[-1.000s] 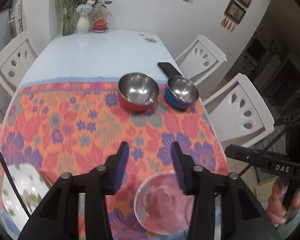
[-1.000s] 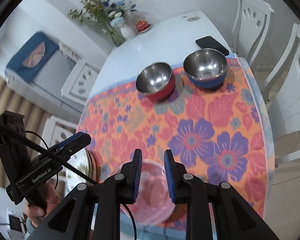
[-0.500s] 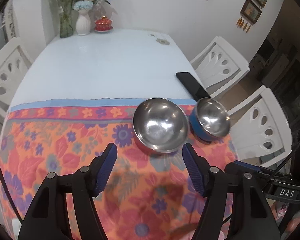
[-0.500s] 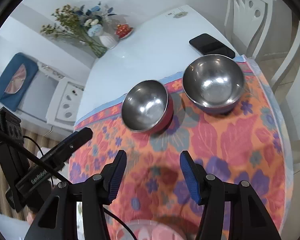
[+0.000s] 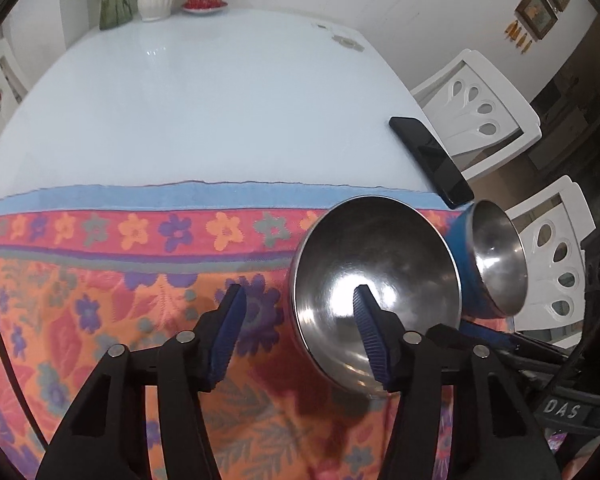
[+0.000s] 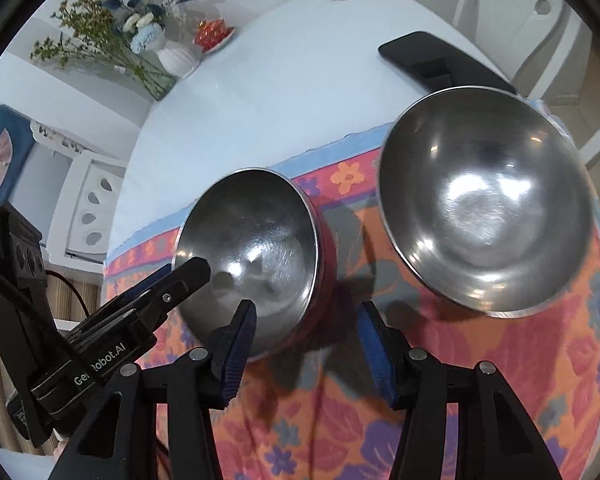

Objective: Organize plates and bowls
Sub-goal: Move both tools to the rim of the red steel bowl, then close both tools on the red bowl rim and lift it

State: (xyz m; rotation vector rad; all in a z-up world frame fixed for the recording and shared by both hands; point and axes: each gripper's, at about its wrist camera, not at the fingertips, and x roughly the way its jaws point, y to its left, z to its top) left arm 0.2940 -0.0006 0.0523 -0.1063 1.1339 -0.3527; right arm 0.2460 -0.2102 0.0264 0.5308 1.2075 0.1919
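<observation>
**Both grippers close in on the steel bowls**

Left gripper [image 5: 298, 312], marked "GenRobot.AI", and right gripper [image 6: 308, 326], marked "DAS", are closing, gripping nothing; the red bowl [image 6: 256, 256] and blue bowl [image 6: 484, 208] sit empty, side by side on the floral cloth [image 5: 100, 300].

Left tool [image 5: 300, 316], right tool [image 6: 308, 332]: jaws closing

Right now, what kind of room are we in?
Most likely a home dining room: a long white table partly under a floral cloth, white dining chairs beside it, and a flower vase at the far end.
</observation>
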